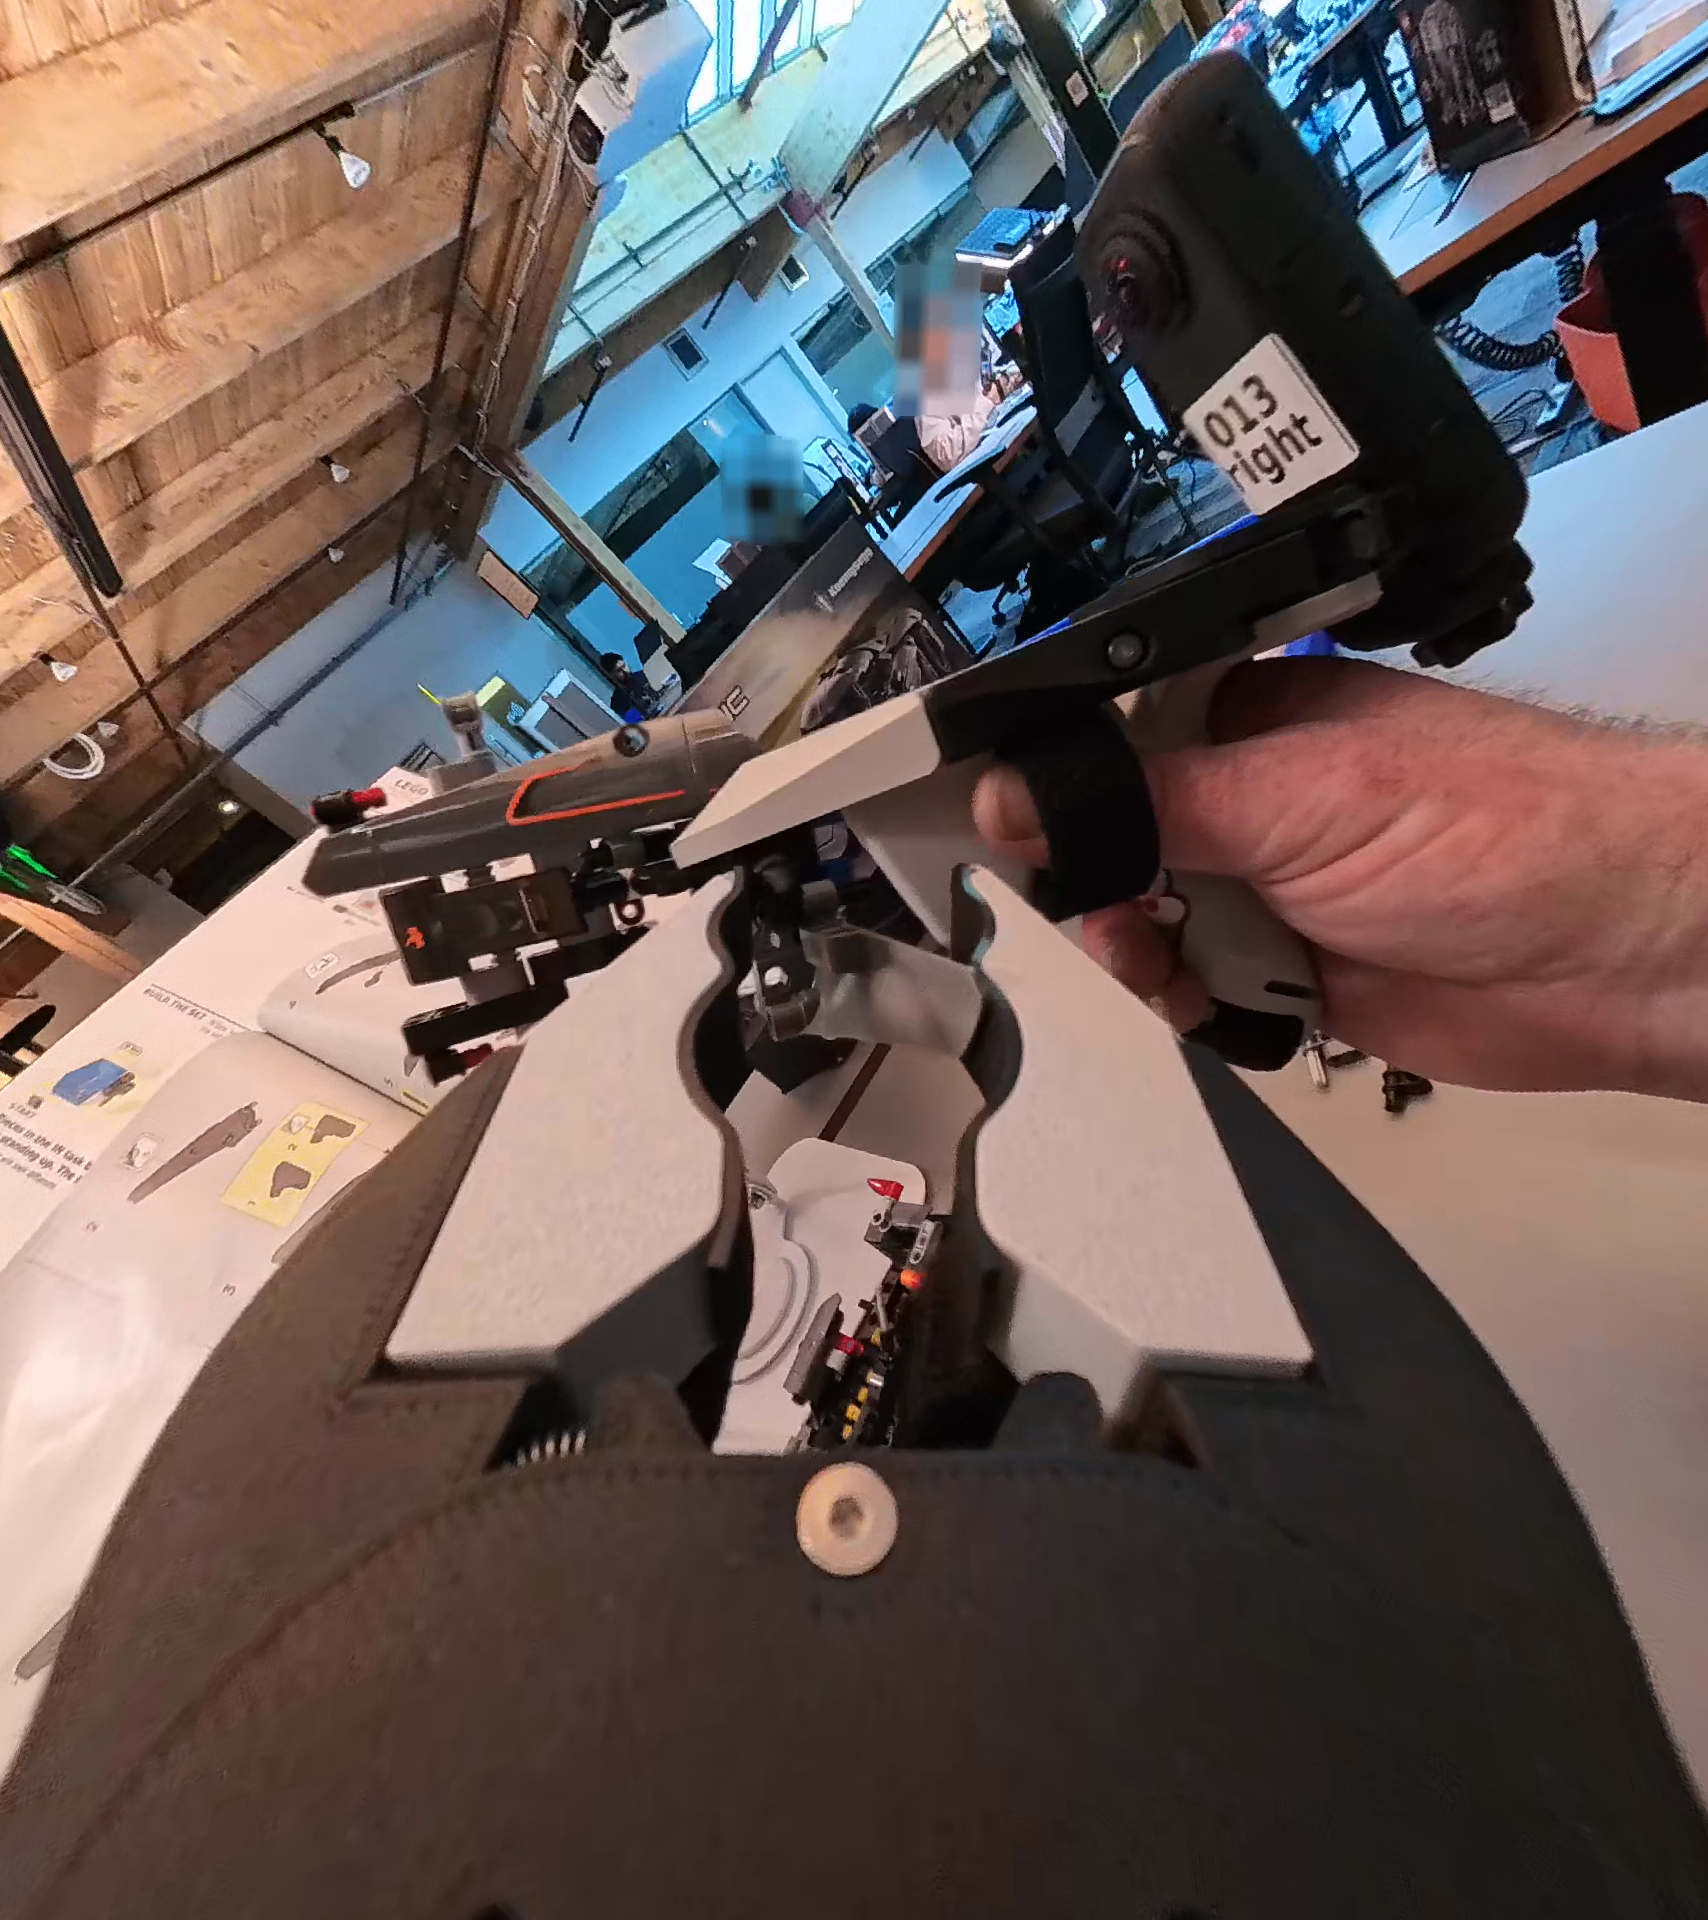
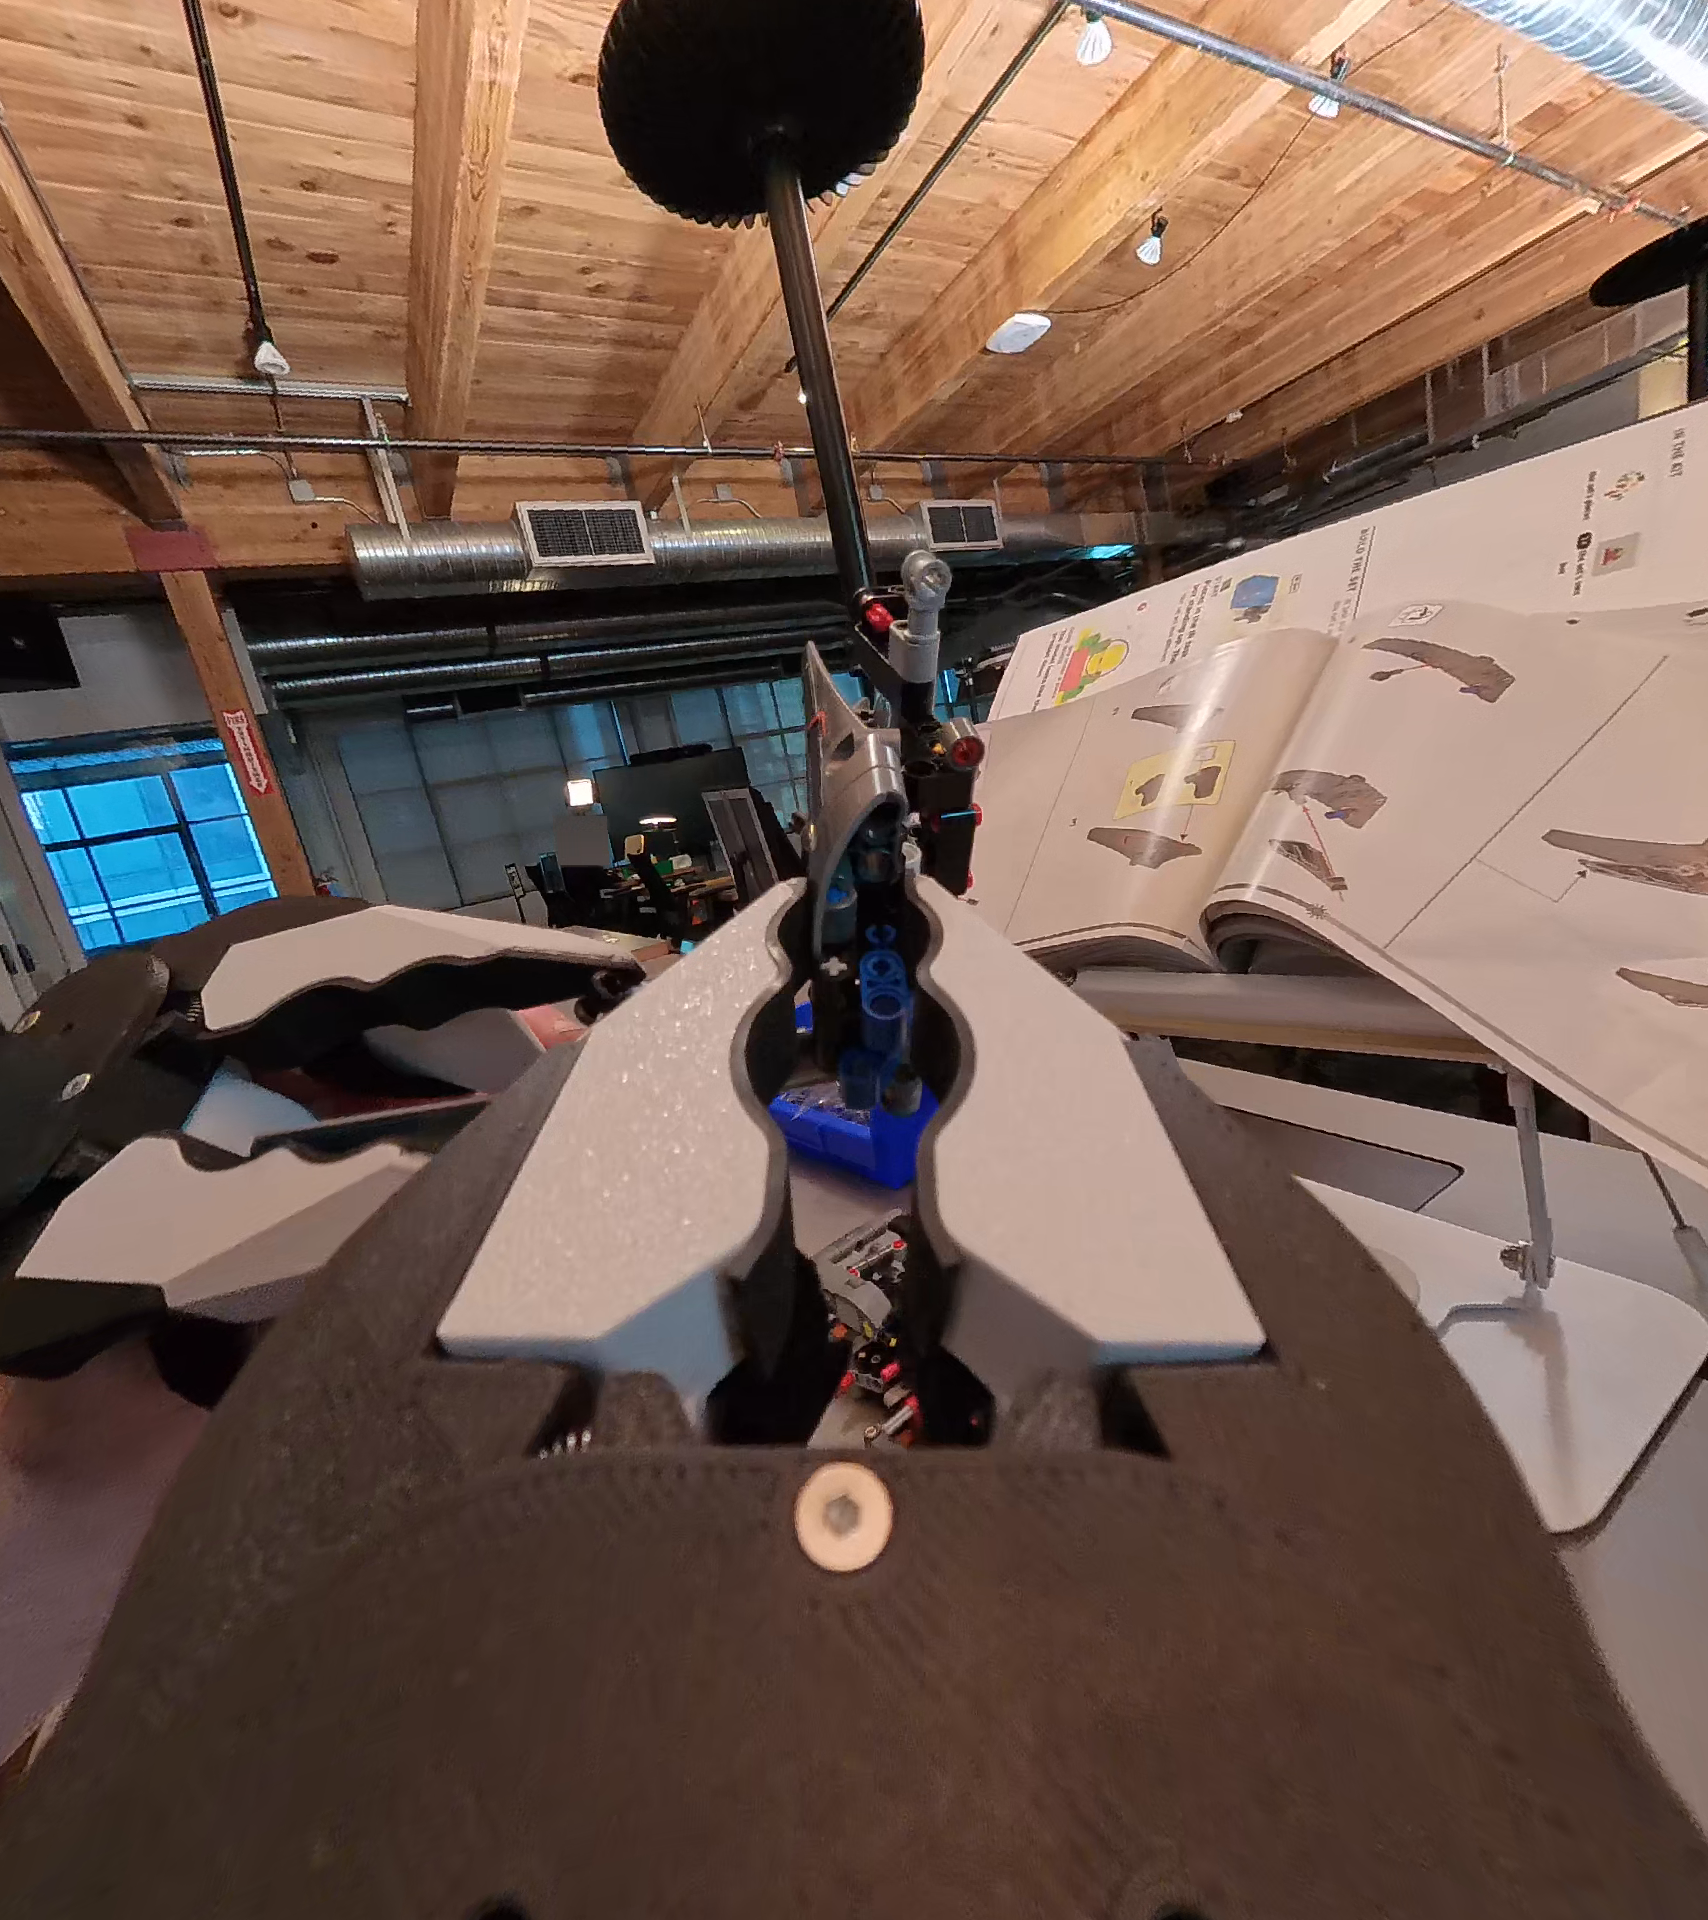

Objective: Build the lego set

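The lego model stood lengthwise ahead of the right claw, clamped there; the left claw, nearer its underside, looked apart

The right tongs close on the dark lego model, which stands upright between their grey fingers, with blue pieces in the gap. The left tongs reach in from the left, jaws apart. An open instruction booklet rests on a stand at right.
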Motion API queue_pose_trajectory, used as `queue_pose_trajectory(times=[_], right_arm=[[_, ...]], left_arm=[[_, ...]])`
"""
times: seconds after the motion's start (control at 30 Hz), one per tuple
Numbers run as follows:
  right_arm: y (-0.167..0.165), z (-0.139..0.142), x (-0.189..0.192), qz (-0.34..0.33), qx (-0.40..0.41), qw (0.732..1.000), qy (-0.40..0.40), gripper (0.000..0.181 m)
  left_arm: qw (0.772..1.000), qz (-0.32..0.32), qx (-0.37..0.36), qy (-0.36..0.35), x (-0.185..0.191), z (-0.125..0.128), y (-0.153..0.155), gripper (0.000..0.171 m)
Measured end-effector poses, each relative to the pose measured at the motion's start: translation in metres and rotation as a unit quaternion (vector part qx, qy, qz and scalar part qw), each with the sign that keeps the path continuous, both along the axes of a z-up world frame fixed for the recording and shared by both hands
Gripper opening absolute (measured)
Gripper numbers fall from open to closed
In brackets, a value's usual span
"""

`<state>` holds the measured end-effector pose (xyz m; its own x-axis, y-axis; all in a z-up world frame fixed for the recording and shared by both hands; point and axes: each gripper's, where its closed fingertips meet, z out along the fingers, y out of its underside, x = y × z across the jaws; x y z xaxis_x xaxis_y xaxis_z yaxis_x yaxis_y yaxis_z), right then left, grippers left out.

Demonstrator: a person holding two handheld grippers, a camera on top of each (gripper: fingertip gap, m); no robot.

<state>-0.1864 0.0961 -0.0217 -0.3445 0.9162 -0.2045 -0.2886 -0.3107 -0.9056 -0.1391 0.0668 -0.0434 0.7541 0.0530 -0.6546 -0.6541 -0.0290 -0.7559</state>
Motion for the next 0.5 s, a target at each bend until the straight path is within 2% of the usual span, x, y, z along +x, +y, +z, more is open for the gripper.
queue_pose_trajectory(times=[0.2,0.5], right_arm=[[0.006,0.001,0.008,-0.020,0.005,1.000,0.001,0.013],[0.028,0.002,0.032,-0.095,0.052,0.994,-0.004,0.013]], left_arm=[[1.000,-0.014,0.006,0.000,0.002,0.004,0.001,0.029],[0.999,-0.044,-0.022,-0.007,0.023,-0.002,0.024,0.034]])
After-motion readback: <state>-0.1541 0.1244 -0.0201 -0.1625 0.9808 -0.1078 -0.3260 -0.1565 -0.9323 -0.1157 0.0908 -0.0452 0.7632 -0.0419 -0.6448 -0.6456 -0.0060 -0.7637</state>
